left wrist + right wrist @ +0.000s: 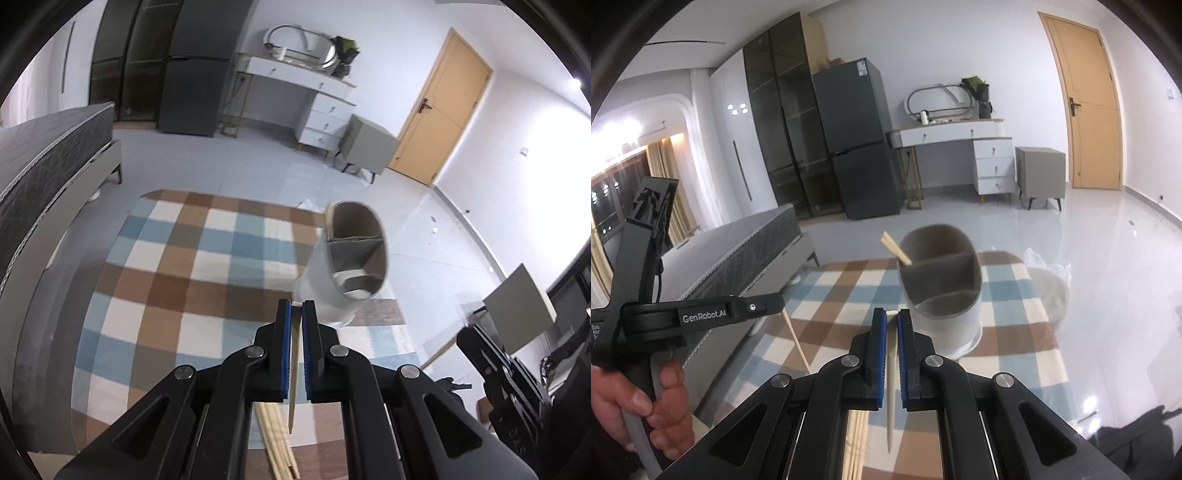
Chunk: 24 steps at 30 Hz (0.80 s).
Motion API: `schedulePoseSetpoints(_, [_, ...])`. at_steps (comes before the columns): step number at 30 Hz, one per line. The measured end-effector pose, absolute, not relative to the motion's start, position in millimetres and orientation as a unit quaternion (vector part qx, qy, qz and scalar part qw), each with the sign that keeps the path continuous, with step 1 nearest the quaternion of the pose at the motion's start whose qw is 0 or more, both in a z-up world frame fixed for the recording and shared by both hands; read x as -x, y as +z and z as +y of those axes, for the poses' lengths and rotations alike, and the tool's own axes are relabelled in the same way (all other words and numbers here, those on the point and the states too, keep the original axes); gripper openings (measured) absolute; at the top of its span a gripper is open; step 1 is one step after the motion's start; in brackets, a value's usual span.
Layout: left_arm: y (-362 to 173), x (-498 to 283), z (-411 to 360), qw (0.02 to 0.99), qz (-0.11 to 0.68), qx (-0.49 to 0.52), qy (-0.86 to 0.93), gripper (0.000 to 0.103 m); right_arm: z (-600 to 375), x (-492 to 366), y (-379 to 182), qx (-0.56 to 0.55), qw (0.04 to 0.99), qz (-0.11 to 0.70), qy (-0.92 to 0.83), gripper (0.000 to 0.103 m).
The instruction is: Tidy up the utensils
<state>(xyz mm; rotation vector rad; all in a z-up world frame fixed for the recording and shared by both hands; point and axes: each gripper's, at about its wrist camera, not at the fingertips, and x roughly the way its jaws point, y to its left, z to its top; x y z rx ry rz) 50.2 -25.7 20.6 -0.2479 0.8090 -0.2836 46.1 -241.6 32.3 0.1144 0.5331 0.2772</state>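
My left gripper (296, 306) is shut on a wooden chopstick (293, 387) that hangs point down between its blue pads. The right gripper (892, 314) is shut on a pale chopstick (891, 398), also point down. Ahead of both stands a white utensil holder (945, 321) with grey divided compartments. A pair of chopsticks (895, 248) leans out of its left compartment. In the left wrist view the holder (332, 291) sits just right of my fingertips. The left gripper (779, 302) shows side-on in the right wrist view, a hand (665, 406) on its grip, its chopstick (796, 339) slanting below.
Loose wooden chopsticks (277, 446) lie below the grippers. A blue, brown and white checked rug (177, 266) lies under the holder. A bed (40, 173) runs along the left. A fridge (857, 140), desk (960, 136), nightstand (1039, 170) and door (1086, 107) line the far wall.
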Motion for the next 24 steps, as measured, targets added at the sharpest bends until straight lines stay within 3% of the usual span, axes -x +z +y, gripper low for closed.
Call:
schedulePoseSetpoints(15, [94,-116,-48,0.904,0.332,0.179,-0.2,0.001,-250,-116,123,0.049,0.965,0.193,0.168,0.005])
schedulePoseSetpoints(24, [101,-171,-46,0.906,0.311,0.215,-0.188,0.001,-228,-167,142,0.118,0.964,0.151,0.186,0.005])
